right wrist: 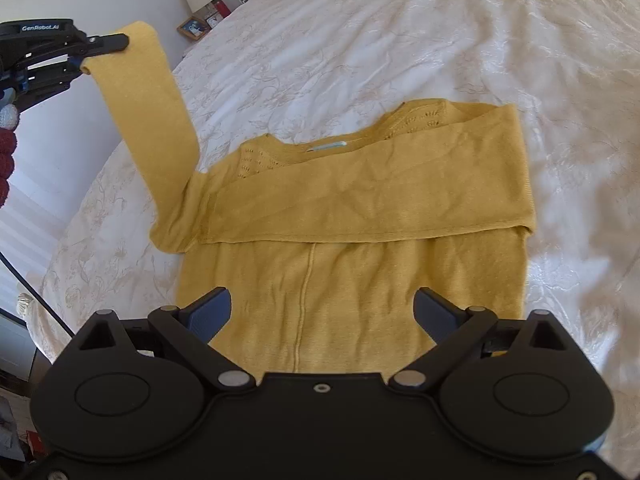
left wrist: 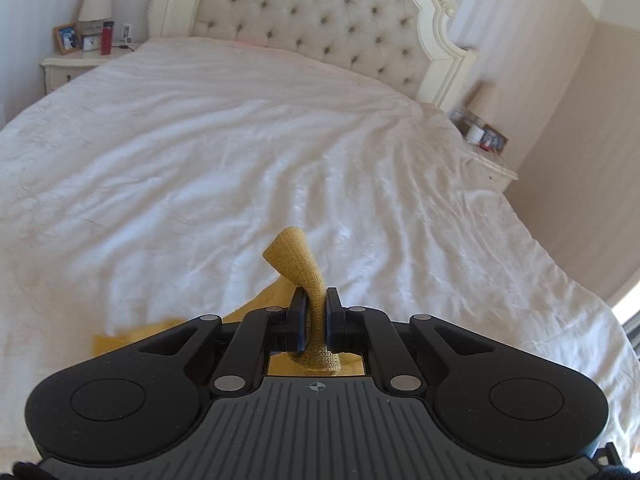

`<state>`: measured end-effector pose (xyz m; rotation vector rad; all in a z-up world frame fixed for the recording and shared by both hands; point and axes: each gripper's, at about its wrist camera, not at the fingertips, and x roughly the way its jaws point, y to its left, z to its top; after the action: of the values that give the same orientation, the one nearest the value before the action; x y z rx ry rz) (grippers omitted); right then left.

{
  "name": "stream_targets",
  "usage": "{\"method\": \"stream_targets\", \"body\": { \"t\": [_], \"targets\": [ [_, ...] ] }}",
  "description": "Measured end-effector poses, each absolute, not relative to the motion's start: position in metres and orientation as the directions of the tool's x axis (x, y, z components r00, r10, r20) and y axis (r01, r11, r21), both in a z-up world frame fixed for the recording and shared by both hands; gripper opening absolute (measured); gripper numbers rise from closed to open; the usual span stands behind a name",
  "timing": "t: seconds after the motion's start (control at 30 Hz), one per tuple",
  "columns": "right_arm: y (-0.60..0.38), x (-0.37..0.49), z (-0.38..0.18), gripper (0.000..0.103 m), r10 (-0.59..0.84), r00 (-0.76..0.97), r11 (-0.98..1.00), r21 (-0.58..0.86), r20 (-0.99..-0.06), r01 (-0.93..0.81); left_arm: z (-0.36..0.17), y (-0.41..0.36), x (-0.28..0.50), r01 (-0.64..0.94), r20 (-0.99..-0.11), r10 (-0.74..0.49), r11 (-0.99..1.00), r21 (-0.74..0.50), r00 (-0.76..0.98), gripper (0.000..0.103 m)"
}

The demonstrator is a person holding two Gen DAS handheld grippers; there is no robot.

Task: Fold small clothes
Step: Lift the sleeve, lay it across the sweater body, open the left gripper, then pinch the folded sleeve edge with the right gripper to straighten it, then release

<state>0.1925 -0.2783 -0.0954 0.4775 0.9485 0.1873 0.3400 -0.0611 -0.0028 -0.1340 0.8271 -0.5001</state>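
A mustard yellow knit sweater (right wrist: 360, 280) lies flat on the white bedspread (right wrist: 400, 40), neck away from me. One sleeve (right wrist: 380, 196) is folded across its chest. My left gripper (left wrist: 316, 308) is shut on the cuff of the other sleeve (left wrist: 298, 256) and holds it lifted off the bed. In the right wrist view that gripper (right wrist: 108, 42) is at the upper left, with the raised sleeve (right wrist: 152, 120) hanging from it down to the sweater's left shoulder. My right gripper (right wrist: 322, 312) is open and empty, above the sweater's lower body.
A tufted cream headboard (left wrist: 320, 12) stands at the far end of the bed. A nightstand (left wrist: 72, 64) with a lamp, photo frame and red bottle is at the back left. Another nightstand (left wrist: 488, 144) with a lamp is at the right. The bedspread (left wrist: 200, 140) is wrinkled.
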Motion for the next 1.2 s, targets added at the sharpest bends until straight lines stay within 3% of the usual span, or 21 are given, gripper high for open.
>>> {"method": "stream_targets", "body": {
  "t": [0.27, 0.37, 0.63, 0.73, 0.97, 1.2],
  "targets": [
    [-0.314, 0.178, -0.103, 0.098, 0.336, 0.581, 0.875, 0.474, -0.742, 0.099, -0.075, -0.157, 0.328, 0.336, -0.75, -0.484, 0.87, -0.36, 0.45, 0.01],
    [-0.32, 0.176, -0.107, 0.098, 0.331, 0.578, 0.873, 0.474, -0.745, 0.111, -0.086, -0.176, 0.319, 0.372, -0.766, -0.487, 0.862, -0.345, 0.419, 0.024],
    [-0.326, 0.177, -0.115, 0.098, 0.306, 0.577, 0.869, 0.469, -0.757, 0.154, -0.081, -0.179, 0.303, 0.457, -0.762, -0.495, 0.839, -0.294, 0.418, 0.032],
    [-0.33, 0.185, -0.115, 0.098, 0.285, 0.595, 0.871, 0.462, -0.752, 0.168, -0.084, -0.162, 0.3, 0.445, -0.777, -0.451, 0.86, -0.248, 0.44, 0.033],
    [-0.337, 0.216, -0.113, 0.098, 0.241, 0.61, 0.88, 0.434, -0.755, 0.191, -0.12, -0.097, 0.297, 0.31, -0.874, -0.21, 0.948, -0.072, 0.438, 0.033],
    [-0.34, 0.241, -0.119, 0.098, 0.225, 0.618, 0.877, 0.433, -0.753, 0.208, -0.154, -0.043, 0.294, 0.196, -0.922, -0.076, 0.981, 0.0, 0.379, 0.033]
  ]
}}
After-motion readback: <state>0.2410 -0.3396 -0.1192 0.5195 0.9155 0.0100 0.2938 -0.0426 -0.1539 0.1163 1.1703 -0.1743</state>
